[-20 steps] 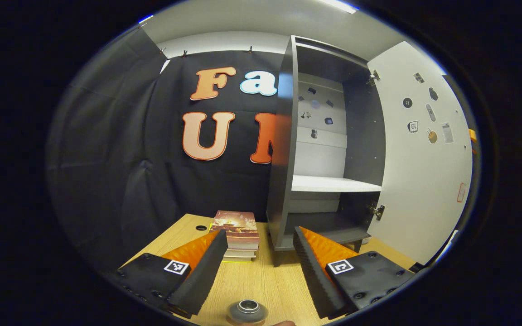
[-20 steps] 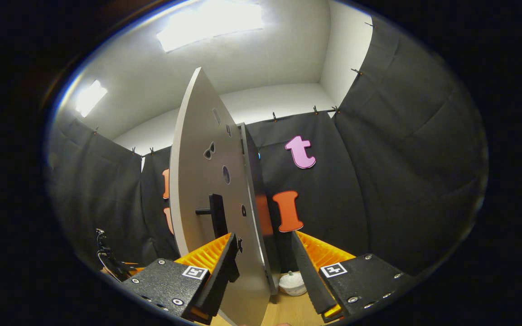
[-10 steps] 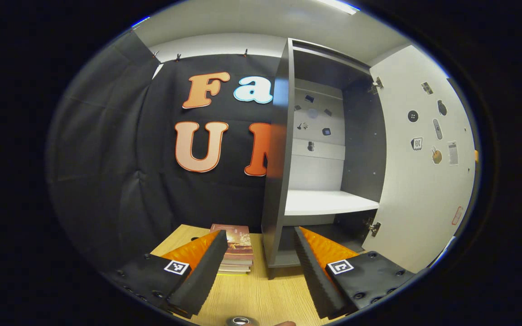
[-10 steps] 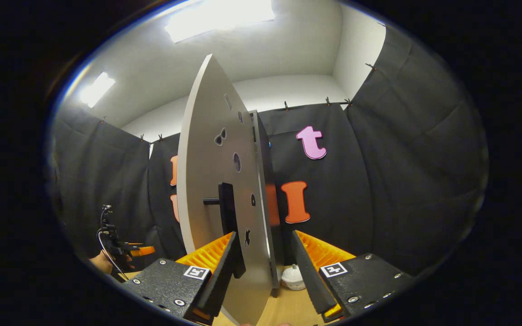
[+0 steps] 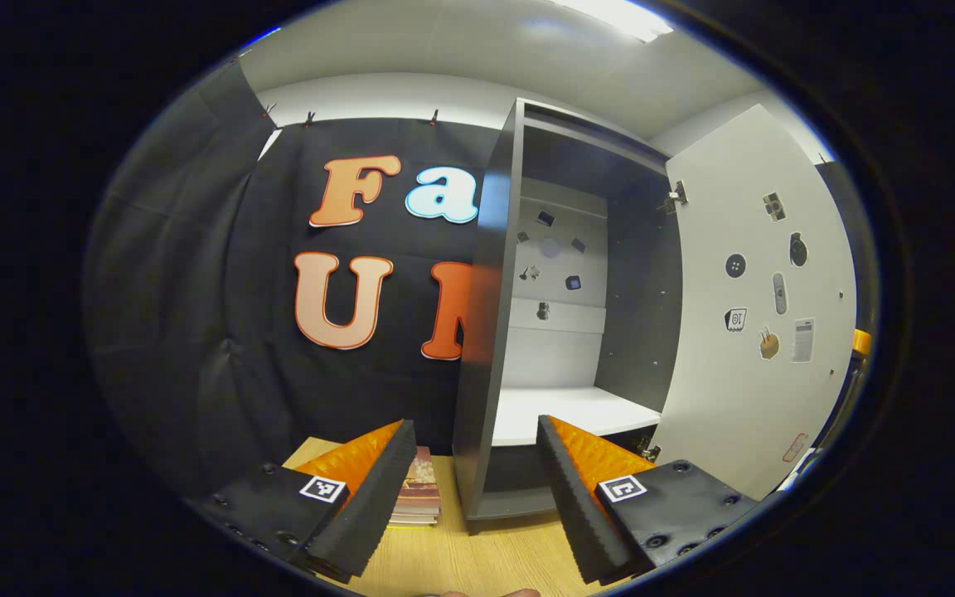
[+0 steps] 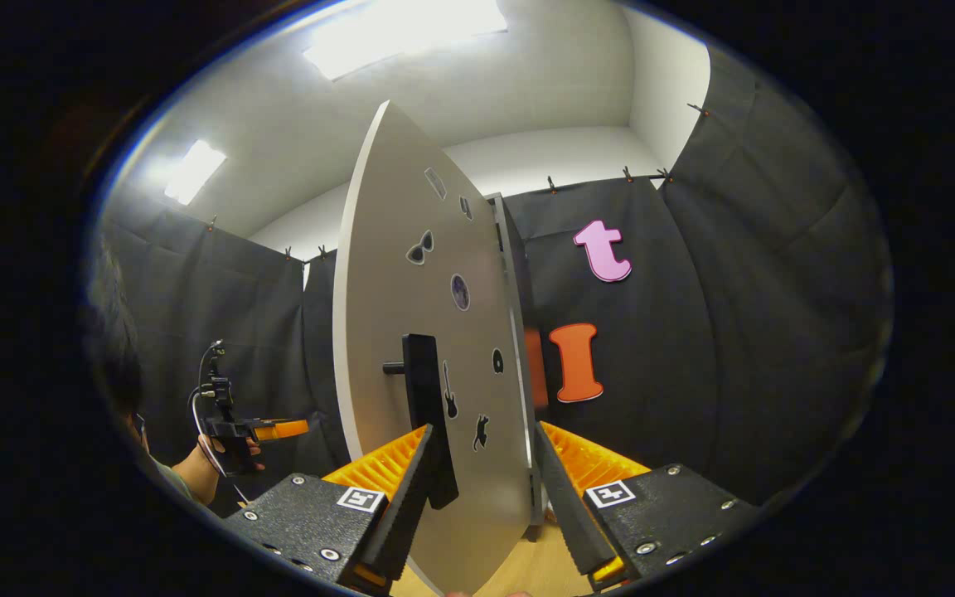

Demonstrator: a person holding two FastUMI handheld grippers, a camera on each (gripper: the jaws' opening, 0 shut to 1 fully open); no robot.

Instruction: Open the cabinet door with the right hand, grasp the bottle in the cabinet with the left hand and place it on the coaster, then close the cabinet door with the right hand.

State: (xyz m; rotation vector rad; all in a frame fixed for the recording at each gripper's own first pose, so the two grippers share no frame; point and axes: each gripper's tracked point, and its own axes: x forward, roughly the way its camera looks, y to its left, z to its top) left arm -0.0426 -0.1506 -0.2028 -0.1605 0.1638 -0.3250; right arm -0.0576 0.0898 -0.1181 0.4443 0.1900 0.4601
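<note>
Since a second ago the left gripper [image 5: 473,497] has tipped upward, so the bottle on the coaster has dropped out of its view, and the cabinet [image 5: 494,332] looms nearer. Its white shelf [image 5: 564,410] holds nothing. The tall door [image 6: 411,348] stands open, edge-on, its upright black handle [image 6: 426,414] just beside the right gripper [image 6: 482,497]. Both grippers are spread wide, gripping nothing.

matt white cabinet door [image 6: 411,274] (smooth), glossy dark cabinet [image 5: 486,332] side, wood-grain table [image 5: 477,555], ribbed black pads [image 5: 370,497]
</note>
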